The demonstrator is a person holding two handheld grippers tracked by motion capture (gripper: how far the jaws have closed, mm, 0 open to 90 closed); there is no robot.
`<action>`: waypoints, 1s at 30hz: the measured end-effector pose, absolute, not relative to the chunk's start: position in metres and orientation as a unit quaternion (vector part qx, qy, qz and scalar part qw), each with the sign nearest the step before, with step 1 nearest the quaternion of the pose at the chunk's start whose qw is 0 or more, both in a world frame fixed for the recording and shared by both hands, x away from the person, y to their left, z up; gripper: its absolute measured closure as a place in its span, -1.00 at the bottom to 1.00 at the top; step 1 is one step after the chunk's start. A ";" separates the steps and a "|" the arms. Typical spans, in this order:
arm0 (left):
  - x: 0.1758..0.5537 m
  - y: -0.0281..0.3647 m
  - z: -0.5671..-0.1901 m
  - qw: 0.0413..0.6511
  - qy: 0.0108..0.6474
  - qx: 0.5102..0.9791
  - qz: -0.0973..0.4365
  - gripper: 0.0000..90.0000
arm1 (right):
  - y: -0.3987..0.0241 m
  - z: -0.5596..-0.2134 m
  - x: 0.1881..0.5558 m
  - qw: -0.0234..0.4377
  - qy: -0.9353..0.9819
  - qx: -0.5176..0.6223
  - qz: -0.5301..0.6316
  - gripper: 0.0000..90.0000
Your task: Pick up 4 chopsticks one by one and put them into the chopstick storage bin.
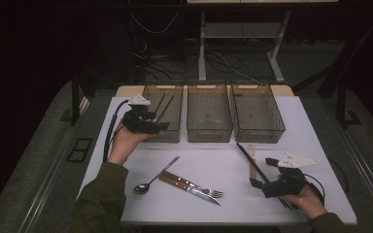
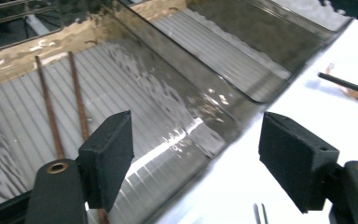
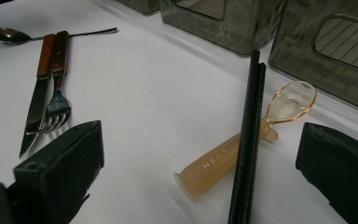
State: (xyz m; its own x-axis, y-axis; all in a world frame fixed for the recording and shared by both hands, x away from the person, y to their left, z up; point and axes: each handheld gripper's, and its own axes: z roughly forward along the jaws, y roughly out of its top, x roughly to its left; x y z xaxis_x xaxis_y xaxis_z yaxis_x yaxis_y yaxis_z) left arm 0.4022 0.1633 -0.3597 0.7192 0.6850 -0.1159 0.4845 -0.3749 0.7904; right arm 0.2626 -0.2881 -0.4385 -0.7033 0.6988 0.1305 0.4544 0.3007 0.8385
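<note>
Three smoky bins stand in a row; the left bin holds two brown chopsticks. The left tool, apart and empty, hovers at its near rim. The right tool, also apart, straddles two black chopsticks and one amber spoon on the counter before the right bin.

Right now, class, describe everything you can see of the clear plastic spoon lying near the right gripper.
The plastic spoon is translucent, tinted pale amber, with a thick round handle lettered CUSN and a small clear oval bowl facing up. It lies flat on the white table, bowl end toward the grey bins. A pair of black chopsticks lies across its handle. It sits between the open jaws of the right gripper, untouched by either.
</note>
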 end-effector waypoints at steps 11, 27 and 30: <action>0.363 0.165 -0.372 0.449 0.333 0.822 0.110 -0.61 | -0.288 -0.439 0.263 0.131 0.796 0.364 0.466 -0.98; 0.309 0.165 -0.400 0.467 0.287 0.830 0.106 -0.90 | -0.288 -0.437 0.261 0.125 0.797 0.367 0.463 -0.98; 0.303 0.163 -0.404 0.472 0.281 0.830 0.101 -0.97 | -0.289 -0.437 0.261 0.126 0.797 0.366 0.463 -0.98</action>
State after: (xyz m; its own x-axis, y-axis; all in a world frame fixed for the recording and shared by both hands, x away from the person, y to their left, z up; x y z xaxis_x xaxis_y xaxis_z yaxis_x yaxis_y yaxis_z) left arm 0.3030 0.1628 -0.4039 0.8221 0.5610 -0.0968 0.3704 -0.3979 0.8394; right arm 0.2611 -0.2887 -0.4374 -0.7000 0.7006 0.1383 0.4676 0.3033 0.8303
